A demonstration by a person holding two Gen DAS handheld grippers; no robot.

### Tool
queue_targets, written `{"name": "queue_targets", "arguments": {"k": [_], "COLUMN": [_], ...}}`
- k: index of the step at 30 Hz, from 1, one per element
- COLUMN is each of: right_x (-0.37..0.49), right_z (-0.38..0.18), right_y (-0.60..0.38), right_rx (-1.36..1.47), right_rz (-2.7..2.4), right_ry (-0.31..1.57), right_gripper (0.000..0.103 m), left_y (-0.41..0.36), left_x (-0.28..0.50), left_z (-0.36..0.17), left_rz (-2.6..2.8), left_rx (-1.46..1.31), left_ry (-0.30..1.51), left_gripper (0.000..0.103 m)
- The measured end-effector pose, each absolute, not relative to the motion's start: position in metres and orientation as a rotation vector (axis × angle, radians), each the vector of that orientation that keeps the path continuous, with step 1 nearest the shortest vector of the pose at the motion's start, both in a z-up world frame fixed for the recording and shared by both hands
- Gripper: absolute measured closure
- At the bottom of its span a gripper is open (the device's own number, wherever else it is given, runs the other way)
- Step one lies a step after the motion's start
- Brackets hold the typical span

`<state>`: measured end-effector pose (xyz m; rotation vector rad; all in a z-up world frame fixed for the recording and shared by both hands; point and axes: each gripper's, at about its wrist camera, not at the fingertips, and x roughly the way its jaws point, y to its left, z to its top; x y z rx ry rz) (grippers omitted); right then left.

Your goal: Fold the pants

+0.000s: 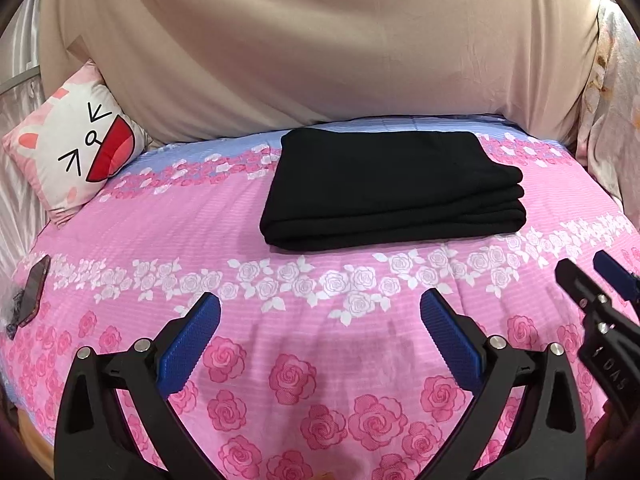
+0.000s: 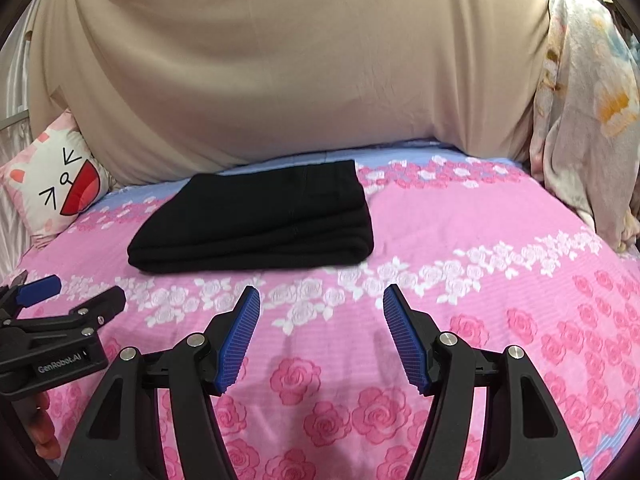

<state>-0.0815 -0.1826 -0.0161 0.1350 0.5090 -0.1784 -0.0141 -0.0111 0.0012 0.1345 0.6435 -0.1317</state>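
Left hand-held gripper (image 1: 320, 308) and right hand-held gripper (image 2: 321, 300) hover spread wide, gripping nothing. Beyond them, black pants (image 1: 384, 188) lie folded (a neat stack) on the bed (image 1: 200, 232).

My left gripper (image 1: 320, 310) and right gripper (image 2: 321, 300) match — black plastic arms with silver round screws, ribbed blue pads (image 2: 240, 340) inside each finger. White lettering — "GenRobot.AI" — marks the left gripper's black body.

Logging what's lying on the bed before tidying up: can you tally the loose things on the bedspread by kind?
Folded black pants: 1
Cat-face pillow: 1
Phone: 1
Total: 3
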Motion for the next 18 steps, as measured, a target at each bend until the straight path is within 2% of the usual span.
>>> {"name": "queue_targets", "arguments": {"k": [18], "right_x": [-0.068], "right_z": [-0.022], "right_y": [-0.165], "right_rx": [0.053], "right_rz": [-0.236], "right_ry": [0.558], "right_gripper": [0.035], "left_y": [-0.016], "left_x": [-0.001], "left_z": [-0.02], "left_rz": [-0.142], "left_rx": [0.131], "left_ry": [0.659], "left_gripper": [0.005]}}
